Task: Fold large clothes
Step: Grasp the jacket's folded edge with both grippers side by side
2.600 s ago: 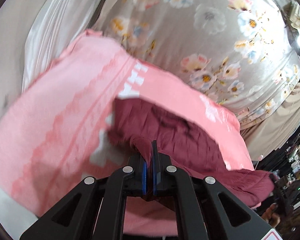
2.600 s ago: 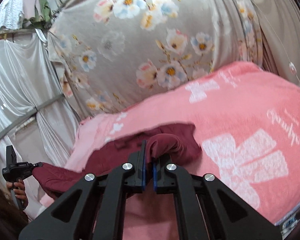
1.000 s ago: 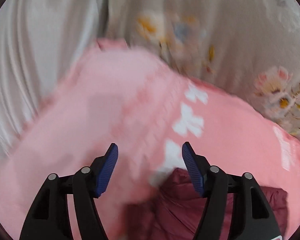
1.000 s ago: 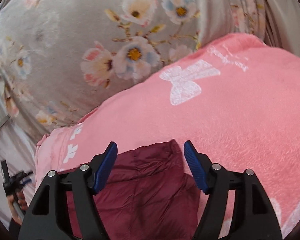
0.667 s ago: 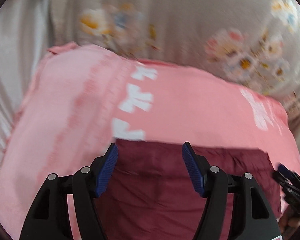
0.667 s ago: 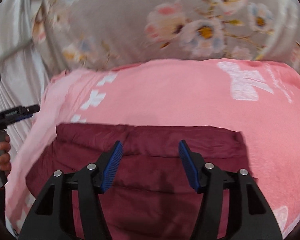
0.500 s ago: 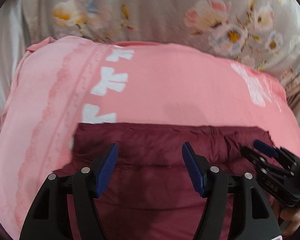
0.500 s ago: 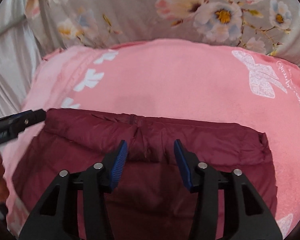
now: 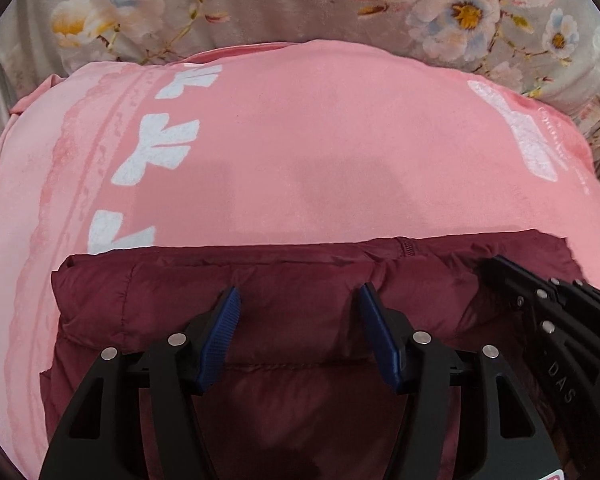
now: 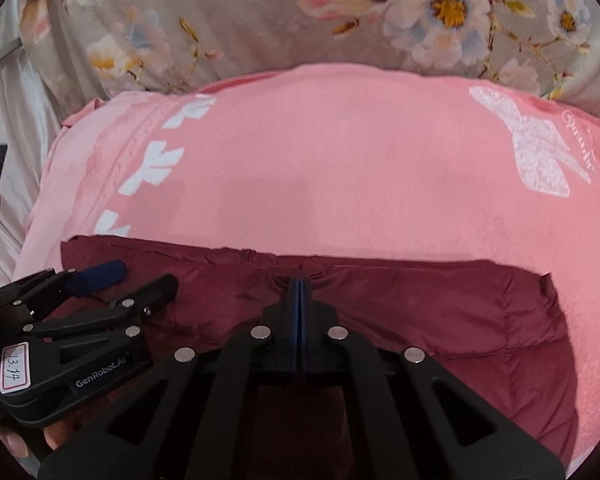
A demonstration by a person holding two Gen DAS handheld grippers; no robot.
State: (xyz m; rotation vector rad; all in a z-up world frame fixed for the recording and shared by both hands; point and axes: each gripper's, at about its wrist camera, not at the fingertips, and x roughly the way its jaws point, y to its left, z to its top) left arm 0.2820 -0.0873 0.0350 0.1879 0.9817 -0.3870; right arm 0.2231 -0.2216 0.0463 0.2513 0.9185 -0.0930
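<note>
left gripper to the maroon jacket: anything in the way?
Nothing visible. The left gripper is open right over the maroon jacket, its blue pads straddling the folded far edge with only jacket fabric between them. The right gripper is shut on the same edge beside it, not in the left's path.

Both wrist views close, facing forward, sharing maroon jacket (image 9: 300, 280), pink blanket (image 10: 340, 160)

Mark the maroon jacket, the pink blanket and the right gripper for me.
maroon jacket (image 10: 440, 304): right wrist view, quilted panel right of the fingers.
pink blanket (image 9: 320, 152): left wrist view, plain middle.
right gripper (image 10: 299, 286): right wrist view, closed fingertips pinching the jacket's fold.
</note>
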